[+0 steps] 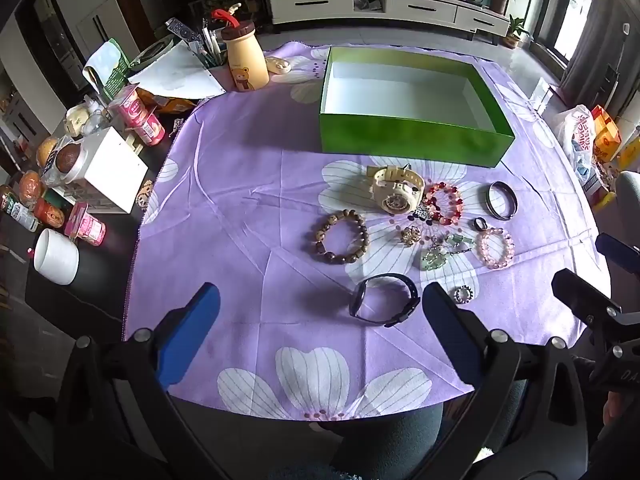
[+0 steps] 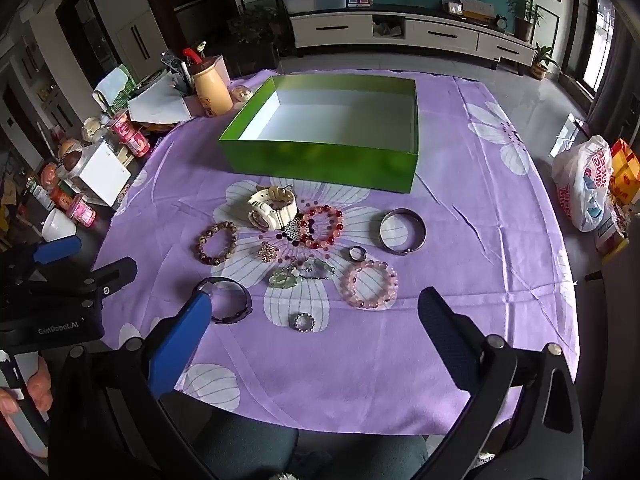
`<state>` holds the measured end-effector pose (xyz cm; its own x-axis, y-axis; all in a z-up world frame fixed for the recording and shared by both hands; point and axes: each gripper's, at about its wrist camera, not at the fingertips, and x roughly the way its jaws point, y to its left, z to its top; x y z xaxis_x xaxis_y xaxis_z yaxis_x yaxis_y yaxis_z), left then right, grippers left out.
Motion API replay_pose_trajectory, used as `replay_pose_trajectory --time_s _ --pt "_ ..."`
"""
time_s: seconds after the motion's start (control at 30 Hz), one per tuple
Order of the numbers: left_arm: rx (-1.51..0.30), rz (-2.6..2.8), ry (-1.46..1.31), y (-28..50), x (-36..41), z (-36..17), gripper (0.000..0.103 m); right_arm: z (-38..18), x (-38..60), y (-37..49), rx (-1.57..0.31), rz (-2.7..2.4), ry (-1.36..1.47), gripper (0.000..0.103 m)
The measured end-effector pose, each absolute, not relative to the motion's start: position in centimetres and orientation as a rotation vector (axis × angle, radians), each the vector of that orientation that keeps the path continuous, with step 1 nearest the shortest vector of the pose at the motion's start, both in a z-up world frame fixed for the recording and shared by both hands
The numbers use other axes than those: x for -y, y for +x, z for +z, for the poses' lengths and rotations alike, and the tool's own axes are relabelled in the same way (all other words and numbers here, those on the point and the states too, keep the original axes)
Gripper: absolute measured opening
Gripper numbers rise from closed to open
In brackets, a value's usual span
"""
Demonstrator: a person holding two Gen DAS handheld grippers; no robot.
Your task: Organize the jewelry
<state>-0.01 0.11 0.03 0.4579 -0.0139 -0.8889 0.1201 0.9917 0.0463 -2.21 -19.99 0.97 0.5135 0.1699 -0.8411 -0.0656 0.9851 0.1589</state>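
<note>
An empty green box (image 1: 412, 138) (image 2: 320, 160) stands on the purple flowered cloth (image 1: 248, 208) (image 2: 460, 240). In front of it lie a cream watch (image 1: 396, 188) (image 2: 272, 206), a red bead bracelet (image 1: 444, 202) (image 2: 322, 226), a brown bead bracelet (image 1: 340, 236) (image 2: 216, 242), a pink bead bracelet (image 1: 495, 248) (image 2: 371, 284), a metal bangle (image 1: 502, 200) (image 2: 402, 231), a black band (image 1: 384, 300) (image 2: 230, 300), small rings and green stone pieces (image 2: 296, 276). My left gripper (image 1: 320, 312) is open above the near cloth, beside the black band. My right gripper (image 2: 316, 312) is open above the small silver ring (image 2: 304, 322).
Clutter fills the dark table at the left: a yellow bear bottle (image 1: 244, 60), a white box (image 1: 108, 168), a white cup (image 1: 56, 256), snack packs and papers. Plastic bags (image 2: 584, 184) sit at the right. The cloth's near edge hangs over the table.
</note>
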Motion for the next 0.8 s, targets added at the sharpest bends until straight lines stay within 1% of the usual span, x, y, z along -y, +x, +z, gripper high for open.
replay_pose_trajectory --time_s 0.2,0.8 --pt "-1.093 -0.085 0.107 0.6 -0.9 -0.2 0.101 0.5 20.0 -1.9 -1.031 0.146 0.112 0.102" --pt "-1.075 -0.075 0.145 0.6 1.0 0.0 0.101 0.6 20.1 -1.4 -1.022 0.150 0.106 0.102"
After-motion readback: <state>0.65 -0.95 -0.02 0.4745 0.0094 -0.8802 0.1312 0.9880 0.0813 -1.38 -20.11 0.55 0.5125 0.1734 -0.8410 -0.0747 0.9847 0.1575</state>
